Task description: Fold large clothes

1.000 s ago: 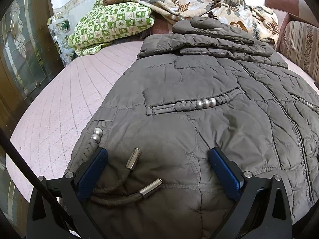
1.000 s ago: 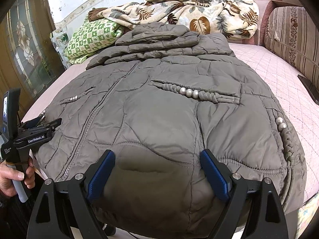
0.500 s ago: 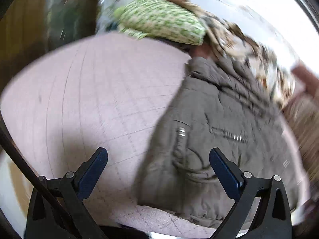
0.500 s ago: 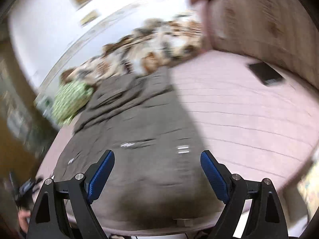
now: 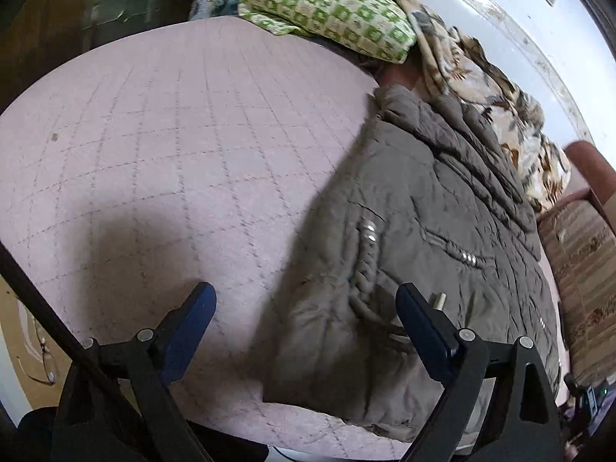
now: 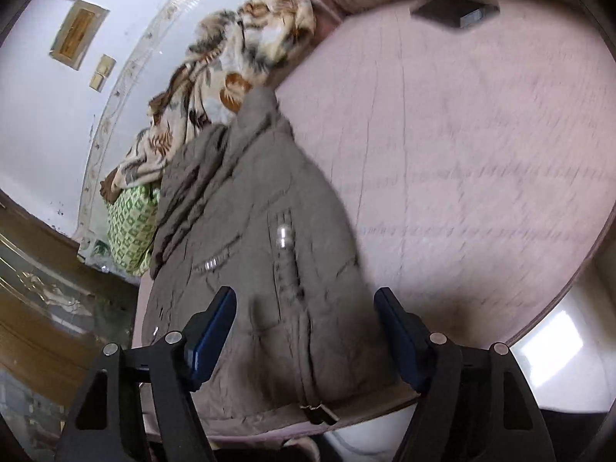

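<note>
A grey-brown quilted jacket [image 5: 442,208] lies flat on a pink quilted bedspread [image 5: 154,134], its hood toward the far wall. My left gripper [image 5: 306,302] hovers over the jacket's left hem corner. Its jaws are closing, with the jacket's side edge and braided trim between the blue pads [image 5: 412,308], which are not pressing on it. In the right wrist view the jacket [image 6: 250,231] runs up from the near edge. My right gripper [image 6: 306,302] straddles its right hem side. These jaws are closing too, and the cloth between them is not pinched.
A folded green checked blanket [image 5: 327,4] and a floral blanket [image 5: 481,88] are piled at the bed's far end. A striped sofa cushion [image 5: 577,254] borders the right side. A dark flat device [image 6: 454,11] lies on the bedspread. A wooden glass-panelled door [image 6: 38,308] stands at left.
Both grippers left the jacket's front hem and swung outward, the left to its left edge, the right to its right edge. Both views have rolled, and the right jaws stand narrower.
</note>
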A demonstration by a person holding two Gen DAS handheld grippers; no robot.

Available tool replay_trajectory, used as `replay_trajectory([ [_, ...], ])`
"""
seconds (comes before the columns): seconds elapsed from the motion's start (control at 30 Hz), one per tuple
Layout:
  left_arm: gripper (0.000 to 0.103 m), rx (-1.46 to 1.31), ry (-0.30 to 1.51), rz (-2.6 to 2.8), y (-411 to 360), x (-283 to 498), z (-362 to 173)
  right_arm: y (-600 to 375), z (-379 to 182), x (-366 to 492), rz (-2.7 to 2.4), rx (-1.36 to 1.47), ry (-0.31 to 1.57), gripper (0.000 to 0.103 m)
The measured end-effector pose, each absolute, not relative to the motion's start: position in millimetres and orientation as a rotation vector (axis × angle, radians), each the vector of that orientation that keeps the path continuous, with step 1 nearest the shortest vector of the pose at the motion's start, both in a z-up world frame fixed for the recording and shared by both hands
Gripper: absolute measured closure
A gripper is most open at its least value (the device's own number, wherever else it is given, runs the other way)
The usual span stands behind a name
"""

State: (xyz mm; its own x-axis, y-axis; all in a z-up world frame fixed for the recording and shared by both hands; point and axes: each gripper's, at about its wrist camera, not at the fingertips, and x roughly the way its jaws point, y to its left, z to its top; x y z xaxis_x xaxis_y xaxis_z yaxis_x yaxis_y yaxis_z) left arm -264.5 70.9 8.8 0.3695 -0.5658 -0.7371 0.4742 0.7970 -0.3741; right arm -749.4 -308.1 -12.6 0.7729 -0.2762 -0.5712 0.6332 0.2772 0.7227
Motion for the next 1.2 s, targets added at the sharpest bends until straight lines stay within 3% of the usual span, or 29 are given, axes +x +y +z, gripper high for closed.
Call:
replay_trajectory([
  [0.3,0.009,-0.02,0.975,-0.805,44,-308,6,-279,-29,-725,-0.414,1.239,0.328,0.032],
  [0.43,0.009,-0.002,0.952,-0.835,34,-322,6,-255,-33,-708,-0.391,1.207,0.348,0.046],
  [0.5,0.009,-0.016,0.943,-0.831,35,-321,6,-253,-23,-707,-0.424,1.139,0.344,0.066],
  [0.6,0.023,0.023,0.905,-0.801,33,-321,6,-252,-15,-703,-0.453,1.063,0.362,0.071],
  [0.67,0.031,0.07,0.876,-0.786,29,-325,7,-247,-12,-694,-0.484,0.994,0.414,0.071],
  [0.77,0.032,0.13,0.845,-0.76,22,-331,6,-246,-15,-684,-0.52,0.939,0.476,0.072],
  [1.03,0.019,0.151,0.833,-0.733,18,-330,-1,-259,-37,-700,-0.471,1.13,0.367,0.071],
  [1.2,0.019,0.179,0.81,-0.729,18,-332,0,-259,-40,-703,-0.463,1.161,0.323,0.071],
])
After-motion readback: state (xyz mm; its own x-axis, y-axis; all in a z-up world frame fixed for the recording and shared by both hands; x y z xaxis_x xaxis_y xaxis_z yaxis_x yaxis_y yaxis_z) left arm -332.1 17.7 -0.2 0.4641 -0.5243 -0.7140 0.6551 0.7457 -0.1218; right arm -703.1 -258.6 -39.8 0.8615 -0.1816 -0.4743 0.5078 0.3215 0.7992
